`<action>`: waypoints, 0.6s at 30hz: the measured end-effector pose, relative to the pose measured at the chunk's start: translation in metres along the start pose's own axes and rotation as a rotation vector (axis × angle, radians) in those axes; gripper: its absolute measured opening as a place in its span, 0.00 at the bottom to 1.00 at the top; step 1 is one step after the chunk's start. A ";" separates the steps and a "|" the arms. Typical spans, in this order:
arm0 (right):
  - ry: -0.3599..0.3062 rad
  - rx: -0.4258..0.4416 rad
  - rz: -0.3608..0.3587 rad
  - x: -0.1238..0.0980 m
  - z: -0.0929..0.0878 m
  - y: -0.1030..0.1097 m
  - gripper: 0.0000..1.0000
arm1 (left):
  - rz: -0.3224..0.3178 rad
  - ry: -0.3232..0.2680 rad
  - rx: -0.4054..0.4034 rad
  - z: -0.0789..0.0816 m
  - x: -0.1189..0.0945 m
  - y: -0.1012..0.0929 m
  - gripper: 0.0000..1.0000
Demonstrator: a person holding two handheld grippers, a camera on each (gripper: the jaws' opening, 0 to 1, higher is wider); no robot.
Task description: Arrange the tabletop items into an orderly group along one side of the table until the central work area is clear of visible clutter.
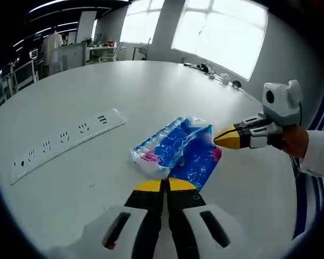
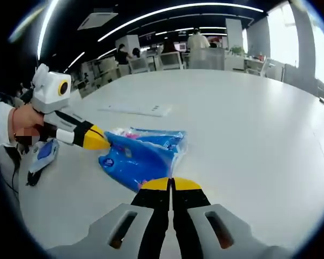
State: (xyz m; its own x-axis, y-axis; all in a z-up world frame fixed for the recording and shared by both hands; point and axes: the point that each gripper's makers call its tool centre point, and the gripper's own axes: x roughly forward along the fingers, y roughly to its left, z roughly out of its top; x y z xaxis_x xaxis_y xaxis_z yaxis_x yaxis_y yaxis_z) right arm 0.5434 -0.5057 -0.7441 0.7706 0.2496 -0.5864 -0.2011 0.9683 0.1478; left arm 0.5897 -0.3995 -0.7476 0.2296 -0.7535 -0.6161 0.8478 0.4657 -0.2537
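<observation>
A blue and white plastic packet (image 1: 178, 151) with a pink patch lies flat on the white round table (image 1: 97, 91). In the left gripper view my left gripper (image 1: 163, 185) is shut, and its yellow tips meet the packet's near edge. My right gripper (image 1: 222, 138) comes in from the right, jaws together, its tip at the packet's far corner. In the right gripper view the packet (image 2: 143, 154) lies just beyond my right gripper (image 2: 171, 184), and the left gripper (image 2: 97, 142) touches its left corner. I cannot tell whether either gripper pinches the plastic.
A long white power strip (image 1: 65, 141) lies to the left of the packet, and it also lies behind the packet (image 2: 135, 109). A blue flat object (image 2: 43, 154) rests near the table edge by a person's hand (image 2: 24, 121). Desks, chairs and people stand far behind.
</observation>
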 end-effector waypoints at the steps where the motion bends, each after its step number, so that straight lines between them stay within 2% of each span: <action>1: 0.000 0.001 -0.001 0.000 0.000 0.000 0.00 | 0.001 -0.002 0.002 0.000 0.000 0.000 0.00; 6: 0.010 0.002 -0.007 0.001 -0.001 -0.001 0.00 | -0.004 -0.001 0.000 -0.001 0.000 -0.001 0.03; 16: 0.017 0.002 -0.036 0.001 -0.003 -0.005 0.13 | 0.006 0.003 -0.016 -0.004 -0.003 0.000 0.14; 18: 0.013 0.006 -0.037 0.000 -0.002 -0.005 0.15 | 0.003 -0.012 -0.023 -0.002 -0.004 -0.001 0.17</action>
State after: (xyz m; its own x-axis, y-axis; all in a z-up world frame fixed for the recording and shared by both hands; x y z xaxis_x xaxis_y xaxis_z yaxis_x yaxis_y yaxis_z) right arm 0.5432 -0.5110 -0.7470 0.7694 0.2138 -0.6019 -0.1691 0.9769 0.1308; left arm 0.5876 -0.3962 -0.7462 0.2379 -0.7577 -0.6076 0.8357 0.4785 -0.2695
